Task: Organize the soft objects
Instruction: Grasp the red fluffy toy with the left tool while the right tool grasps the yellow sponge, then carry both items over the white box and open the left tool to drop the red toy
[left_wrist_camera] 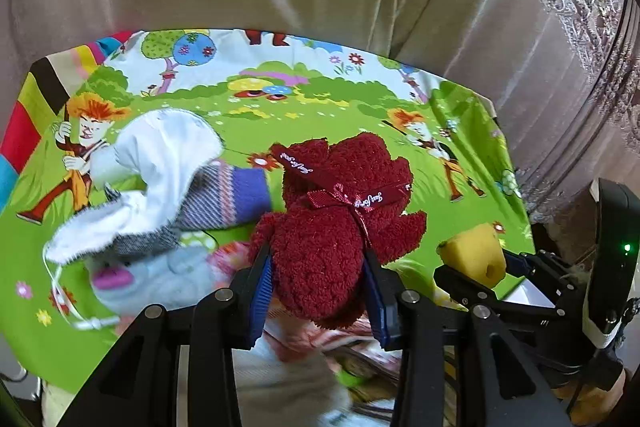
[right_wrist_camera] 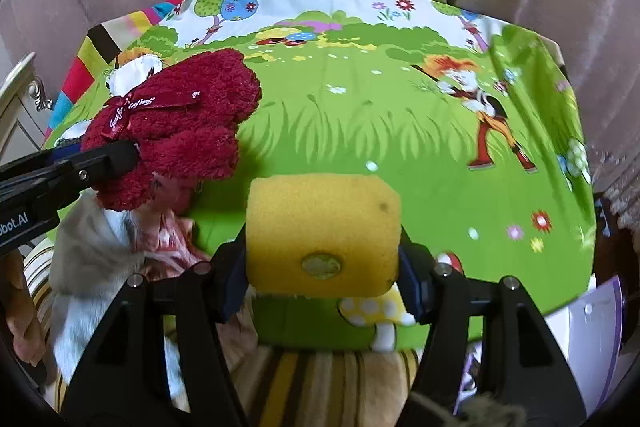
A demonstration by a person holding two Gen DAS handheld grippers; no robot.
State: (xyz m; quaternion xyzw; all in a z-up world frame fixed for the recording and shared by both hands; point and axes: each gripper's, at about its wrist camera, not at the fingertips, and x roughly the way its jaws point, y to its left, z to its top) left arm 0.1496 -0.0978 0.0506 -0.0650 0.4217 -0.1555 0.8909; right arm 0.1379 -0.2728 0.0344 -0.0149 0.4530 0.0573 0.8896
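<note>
The left gripper [left_wrist_camera: 320,291] was clamped on a dark red fleece bundle [left_wrist_camera: 340,219], tied across its middle with a printed ribbon [left_wrist_camera: 352,197]. Both blue pads pressed into the lower end of the bundle, which bulged outward above them. The bundle was judged light, soft and highly compressible; the fleece nap should resist slipping. The preferred hold was across the thick body below the ribbon, not on the ribbon itself, which could slide or untie.

The right gripper [right_wrist_camera: 322,267] was pinching a yellow sponge block [right_wrist_camera: 324,227] by its two side faces, jaws partly spread to the block's width. The sponge appeared light and springy; it would deform under pressure and recover on release. A hold at mid-height on the flat sides was judged stable.

Both items sat forward of their grippers, apparently raised above the cartoon-print cloth [right_wrist_camera: 360,115]. The bundle hung to the left of the sponge, the two apart. More soft items, including a white cloth [left_wrist_camera: 160,163] and a striped sock [left_wrist_camera: 228,195], lay on the cloth to the left of the bundle.
</note>
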